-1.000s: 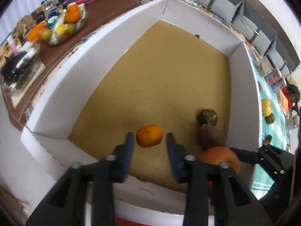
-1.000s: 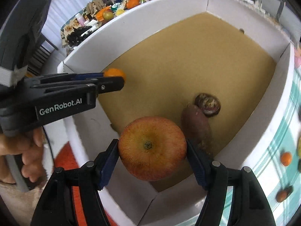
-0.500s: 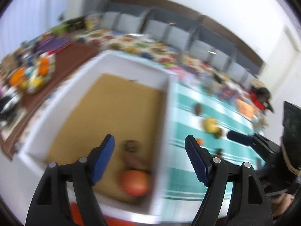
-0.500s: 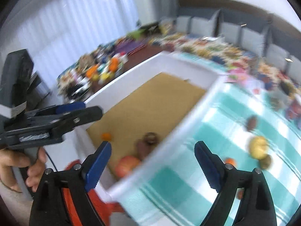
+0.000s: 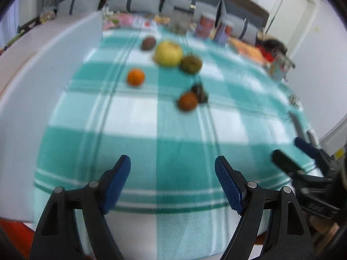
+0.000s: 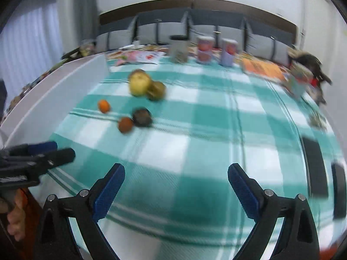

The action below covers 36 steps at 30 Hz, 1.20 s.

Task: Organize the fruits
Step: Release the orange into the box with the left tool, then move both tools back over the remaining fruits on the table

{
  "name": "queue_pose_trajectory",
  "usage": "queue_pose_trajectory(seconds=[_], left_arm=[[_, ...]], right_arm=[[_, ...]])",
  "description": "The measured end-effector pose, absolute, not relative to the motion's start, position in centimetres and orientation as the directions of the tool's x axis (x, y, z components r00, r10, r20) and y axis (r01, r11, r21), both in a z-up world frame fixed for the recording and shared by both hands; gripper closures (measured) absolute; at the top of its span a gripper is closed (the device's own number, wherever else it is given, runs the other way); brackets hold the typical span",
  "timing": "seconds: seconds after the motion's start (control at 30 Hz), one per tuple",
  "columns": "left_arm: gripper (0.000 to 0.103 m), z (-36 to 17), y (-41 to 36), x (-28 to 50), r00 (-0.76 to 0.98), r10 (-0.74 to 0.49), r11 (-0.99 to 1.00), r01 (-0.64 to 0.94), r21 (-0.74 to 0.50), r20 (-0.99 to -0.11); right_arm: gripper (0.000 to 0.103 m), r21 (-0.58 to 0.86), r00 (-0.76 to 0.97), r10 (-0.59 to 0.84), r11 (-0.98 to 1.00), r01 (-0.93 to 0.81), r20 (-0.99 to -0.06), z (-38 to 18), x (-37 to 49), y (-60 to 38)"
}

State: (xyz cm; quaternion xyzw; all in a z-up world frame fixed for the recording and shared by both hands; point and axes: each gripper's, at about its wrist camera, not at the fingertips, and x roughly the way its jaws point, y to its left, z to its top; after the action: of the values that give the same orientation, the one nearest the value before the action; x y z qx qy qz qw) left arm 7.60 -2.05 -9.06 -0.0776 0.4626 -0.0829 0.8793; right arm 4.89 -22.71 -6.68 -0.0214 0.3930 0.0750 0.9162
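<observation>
Several fruits lie on a teal checked cloth (image 5: 173, 143): a small orange (image 5: 135, 77), a yellow apple (image 5: 168, 53), a greenish fruit (image 5: 191, 64), a brown-orange fruit (image 5: 187, 101) against a dark one (image 5: 200, 91), and a brown one (image 5: 148, 43) farther back. My left gripper (image 5: 172, 168) hangs over the near cloth, jaws opening, nothing between them. My right gripper (image 6: 176, 176) is likewise empty with its jaws opening. The same fruits show in the right wrist view: orange (image 6: 103, 105), apple (image 6: 139, 84), dark fruit (image 6: 142, 117). Both views are motion-blurred.
The white box wall (image 5: 49, 49) runs along the left (image 6: 54, 95). Jars and cans (image 6: 205, 48) stand at the cloth's far edge, with papers and grey cushions behind. Dark flat objects (image 6: 314, 169) lie at the right. A hand (image 6: 13, 218) holds the left gripper.
Both grippers let go of their fruit, the orange and the apple, inside the box, opened wide and swung right, out over the checked cloth.
</observation>
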Motion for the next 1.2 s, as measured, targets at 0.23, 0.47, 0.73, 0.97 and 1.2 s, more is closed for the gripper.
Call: queue_pose_trajectory(seconds=[0.23, 0.47, 0.73, 0.97, 1.2], left_arm=[[0.021, -10.4, -3.4, 6.3, 0.585, -0.155, 0.987, 0.129, -0.098, -0.796], [0.021, -11.6, -2.5, 6.4, 0.580, -0.144, 0.989, 0.111, -0.097, -0.802], [0.020, -12.6, -2.4, 6.5, 0.563, -0.115, 0.991, 0.119, -0.057, -0.818], [0.016, -12.9, -3.1, 6.3, 0.567, -0.089, 0.990, 0.142, -0.010, -0.819], [0.013, -12.9, -3.2, 6.2, 0.572, -0.083, 0.989, 0.146, 0.001, -0.816]], right_arm=[[0.008, 0.016, 0.673, 0.117, 0.988, -0.154, -0.731, -8.0, 5.2, -22.9], [0.008, 0.007, 0.639, 0.088, 0.992, -0.128, -0.764, -10.3, 5.8, -23.5], [0.008, -0.002, 0.630, 0.069, 0.994, -0.110, -0.773, -11.0, 6.2, -23.6], [0.008, -0.016, 0.603, 0.064, 0.992, -0.127, -0.795, -12.3, 6.3, -23.0], [0.000, -0.025, 0.603, 0.053, 0.992, -0.120, -0.796, -12.6, 6.3, -22.8]])
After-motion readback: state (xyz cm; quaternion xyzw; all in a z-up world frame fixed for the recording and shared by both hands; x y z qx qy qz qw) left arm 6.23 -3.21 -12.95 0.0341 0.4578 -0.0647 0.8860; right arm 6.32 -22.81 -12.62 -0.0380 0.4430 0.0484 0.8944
